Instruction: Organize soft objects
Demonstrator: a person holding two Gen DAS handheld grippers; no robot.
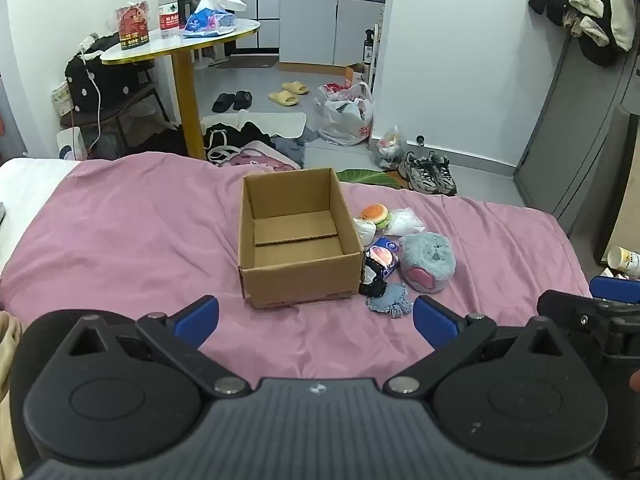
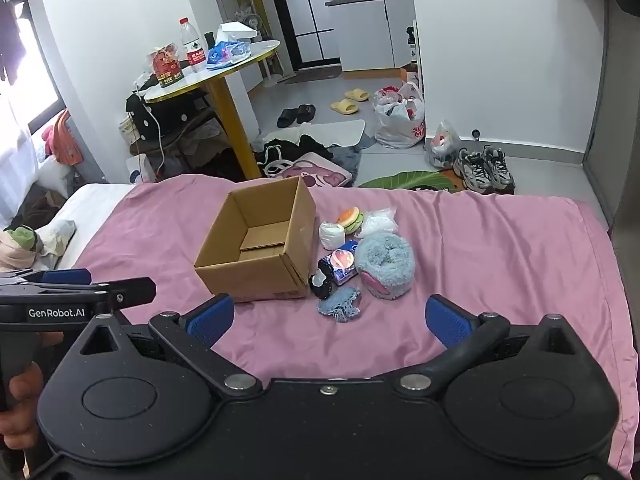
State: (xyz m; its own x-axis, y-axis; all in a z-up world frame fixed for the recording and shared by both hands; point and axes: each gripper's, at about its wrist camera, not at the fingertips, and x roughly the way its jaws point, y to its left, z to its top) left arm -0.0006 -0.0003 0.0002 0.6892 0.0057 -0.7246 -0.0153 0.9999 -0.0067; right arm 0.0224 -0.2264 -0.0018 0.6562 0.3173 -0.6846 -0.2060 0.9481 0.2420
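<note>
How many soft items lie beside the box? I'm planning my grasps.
7, clustered right of the cardboard box: burger toy, white bag, white roll, blue plush, packet, black-and-white toy, blue cloth. More may hide underneath.

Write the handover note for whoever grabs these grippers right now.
Left gripper: open, empty, hovering over the pink bedspread short of the box.
Right gripper: open, empty, likewise short of the pile.
Box: upright on the bed, nothing inside.
Beside the box's right wall, clustered: burger toy, white roll, white bag, blue packet, fluffy blue slipper, black-and-white toy, blue knit piece.
Done: nothing packed.
Left: move all seven into the box.
</note>
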